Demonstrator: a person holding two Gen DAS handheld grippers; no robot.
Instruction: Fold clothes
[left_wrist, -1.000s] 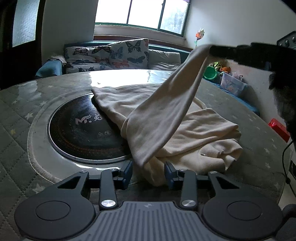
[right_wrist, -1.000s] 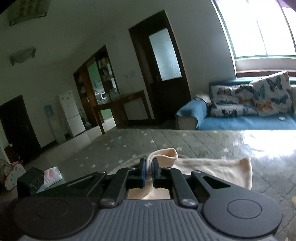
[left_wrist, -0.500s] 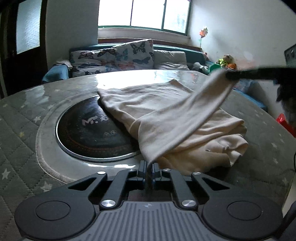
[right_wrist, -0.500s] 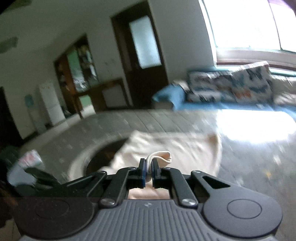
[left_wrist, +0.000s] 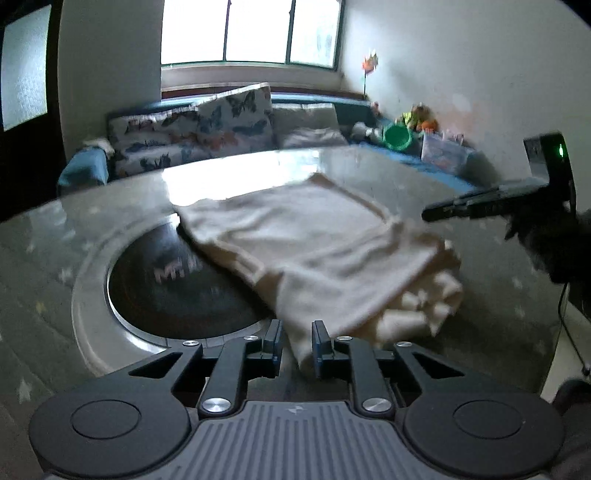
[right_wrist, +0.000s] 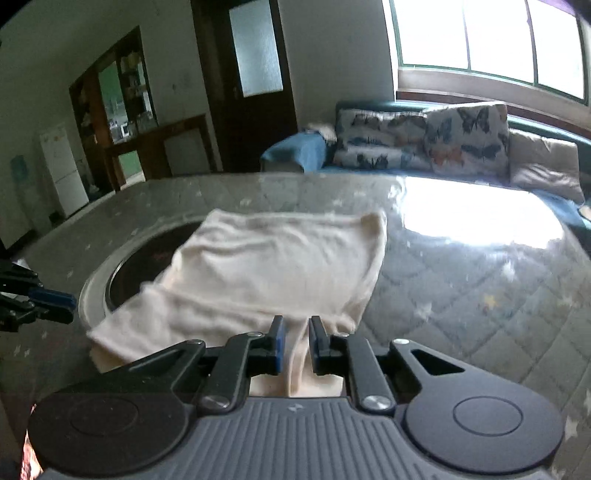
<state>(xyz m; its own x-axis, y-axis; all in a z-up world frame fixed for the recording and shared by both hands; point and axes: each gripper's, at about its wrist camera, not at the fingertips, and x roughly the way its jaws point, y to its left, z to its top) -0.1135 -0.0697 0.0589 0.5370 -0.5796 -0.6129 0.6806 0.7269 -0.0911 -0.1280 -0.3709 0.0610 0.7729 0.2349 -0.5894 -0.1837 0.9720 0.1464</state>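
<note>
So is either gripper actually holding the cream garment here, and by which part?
Neither holds it. Both the left gripper and right gripper have jaws opening; a fold of the cream knitted garment lies loose between each pair.

Blurred, hidden and cut-off parts

The cream garment (left_wrist: 325, 254) is motion-smeared ahead of both claws, its bunched folds indistinct; the lettering on the dark round inset (left_wrist: 177, 288) left of the left claw is unreadable, and cloth covers its far side. The toys (left_wrist: 417, 118) far ahead are too small to tell.
</note>
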